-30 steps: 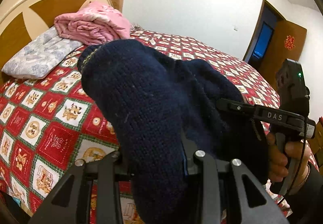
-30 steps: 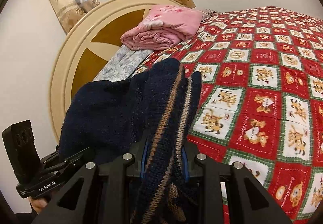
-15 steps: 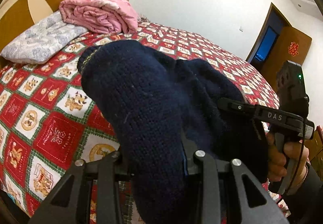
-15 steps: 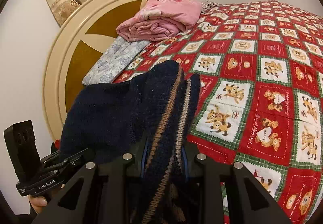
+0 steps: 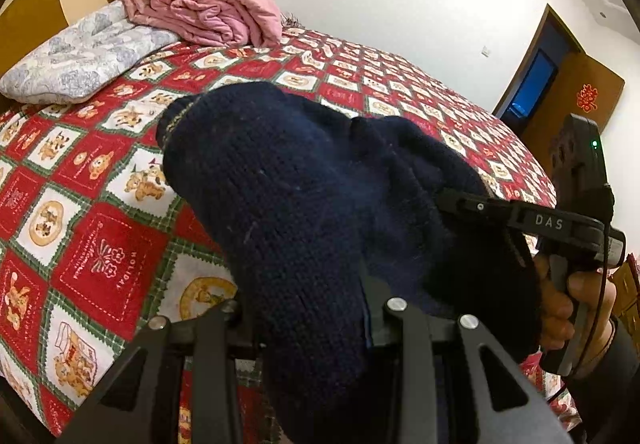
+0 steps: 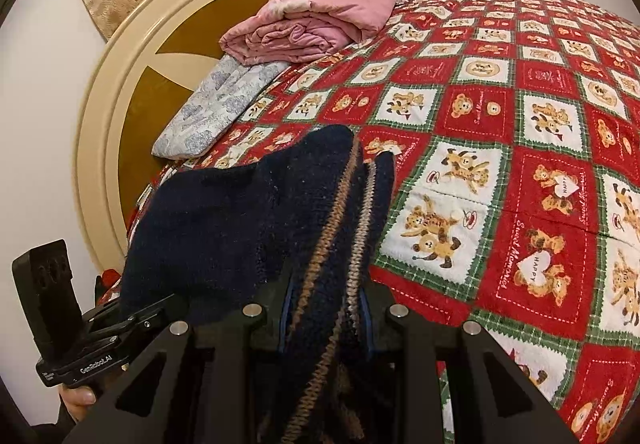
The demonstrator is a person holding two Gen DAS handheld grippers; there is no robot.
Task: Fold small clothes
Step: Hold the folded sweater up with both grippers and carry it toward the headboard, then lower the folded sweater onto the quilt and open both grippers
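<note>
Both grippers have dropped nearer the bedspread (image 5: 100,228) since a second ago. From the left wrist, the left gripper (image 5: 308,308) is clamped on the navy knit (image 5: 288,195), which blocks most of the bed; the right gripper (image 5: 460,199) pinches its far end. From the right wrist, striped trim fills the shut jaws; a pink quilt (image 6: 316,19) lies by the headboard (image 6: 120,91).

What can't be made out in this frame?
- Left gripper fingertips: left wrist view, buried in the navy knit garment.
- Right gripper fingertips: right wrist view, same garment covers them.
- Garment type: bunched, cut off by the bottom edge.
- Bedspread beneath it: hidden.
</note>
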